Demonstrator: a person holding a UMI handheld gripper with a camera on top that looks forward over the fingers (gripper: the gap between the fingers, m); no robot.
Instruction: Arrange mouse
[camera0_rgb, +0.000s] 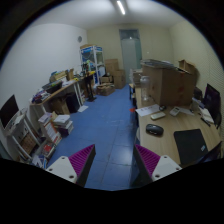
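A dark mouse (154, 129) lies on the wooden desk (168, 128) to the right, just left of a black mouse mat (190, 144). My gripper (114, 161) hangs high over the blue floor, left of the desk, its fingers wide apart with only floor between the purple pads (82, 160). The mouse lies ahead and to the right of the right finger (150, 161). Nothing is held.
Cardboard boxes (168, 84) are stacked on the desk's far end, with a monitor (212, 100) at the right. Cluttered tables and shelves (55, 100) line the left wall. A blue floor aisle (105, 120) runs between them towards a door (131, 50).
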